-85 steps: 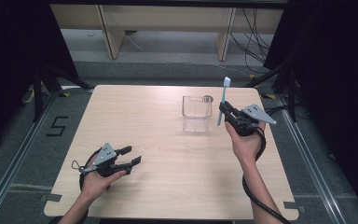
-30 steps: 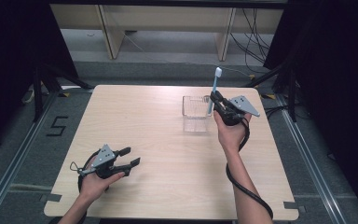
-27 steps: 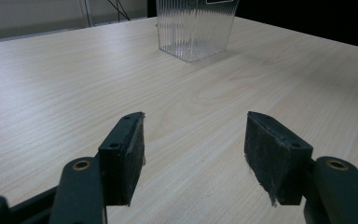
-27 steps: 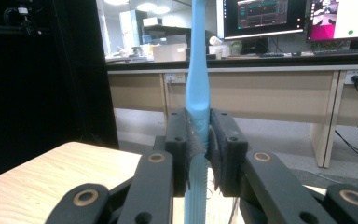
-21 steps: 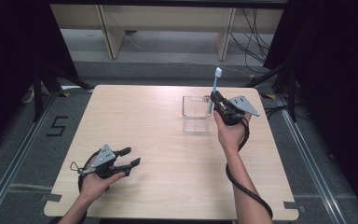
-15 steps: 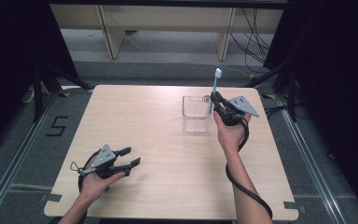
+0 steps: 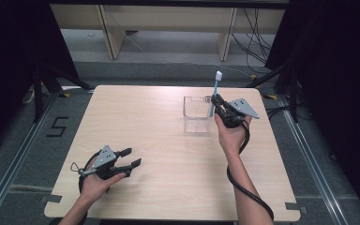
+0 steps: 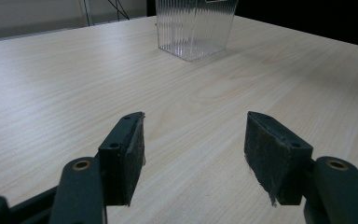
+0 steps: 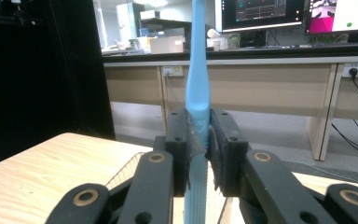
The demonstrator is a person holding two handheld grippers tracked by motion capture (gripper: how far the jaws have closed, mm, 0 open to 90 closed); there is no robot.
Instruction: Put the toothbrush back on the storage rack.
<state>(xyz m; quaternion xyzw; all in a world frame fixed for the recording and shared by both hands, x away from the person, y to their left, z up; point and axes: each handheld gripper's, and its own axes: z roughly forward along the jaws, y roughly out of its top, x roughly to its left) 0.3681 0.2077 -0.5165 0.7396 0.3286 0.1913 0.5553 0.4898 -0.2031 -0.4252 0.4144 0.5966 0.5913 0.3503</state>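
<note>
A light blue toothbrush point(image 7: 214, 93) stands upright with its white head on top, and my right gripper point(image 7: 217, 105) is shut on its handle point(image 9: 198, 93). Its lower end hangs over the right rim of a clear ribbed plastic cup point(image 7: 196, 108) at the back right of the table. In the right gripper view the cup's rim point(image 9: 130, 168) lies just below the jaws. Near the front left of the table my left gripper point(image 7: 131, 157) rests low, open and holding nothing. From the left gripper view the cup point(image 8: 195, 25) stands far ahead, and the open gripper point(image 8: 193, 156) hovers just above the wood.
The light wooden table point(image 7: 168, 154) spreads bare between the two hands. A cable point(image 7: 243, 187) trails from the right gripper along the forearm. Dark frames and floor rails surround the table, with a wooden bench behind.
The right gripper has carried the toothbrush forward and left to the cup, turning it upright, and has held almost still for the last second. The left gripper has stayed put.
</note>
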